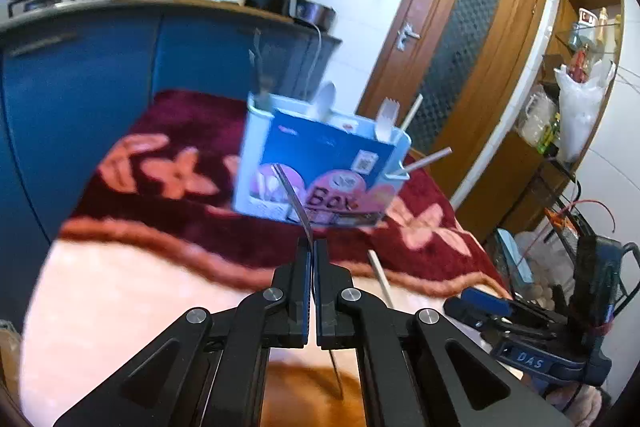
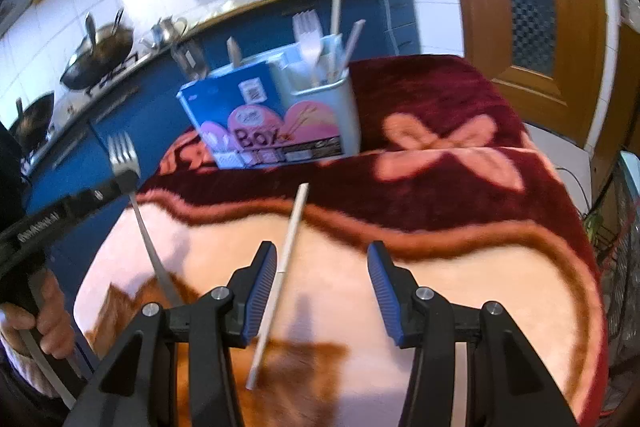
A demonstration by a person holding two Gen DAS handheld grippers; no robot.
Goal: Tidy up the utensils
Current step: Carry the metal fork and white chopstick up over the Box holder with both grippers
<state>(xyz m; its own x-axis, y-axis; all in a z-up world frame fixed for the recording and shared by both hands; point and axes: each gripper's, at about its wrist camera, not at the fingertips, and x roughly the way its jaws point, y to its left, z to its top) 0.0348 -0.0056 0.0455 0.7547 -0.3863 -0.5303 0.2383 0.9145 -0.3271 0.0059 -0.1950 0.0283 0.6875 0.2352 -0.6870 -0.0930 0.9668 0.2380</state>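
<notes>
Utensil box (image 2: 276, 115) stands at 12 o'clock on the blanket-covered surface (image 2: 460, 267), already holding plastic cutlery. Left tongs (image 1: 312, 251) pinch a metal fork (image 2: 132, 187) mid-handle — stiff, slick, light, so a firm grip suits. Right tongs (image 2: 322, 287) gape, empty, over a chopstick (image 2: 280, 279) — thin, rolls easily; take mid-length.

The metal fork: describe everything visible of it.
The fork looks like shiny steel, with four tines and a long slim handle. The left gripper is shut on its neck, holding it in the air, tines up and tilted, above the blanket and short of the box. Only the gripper touches it.
</notes>
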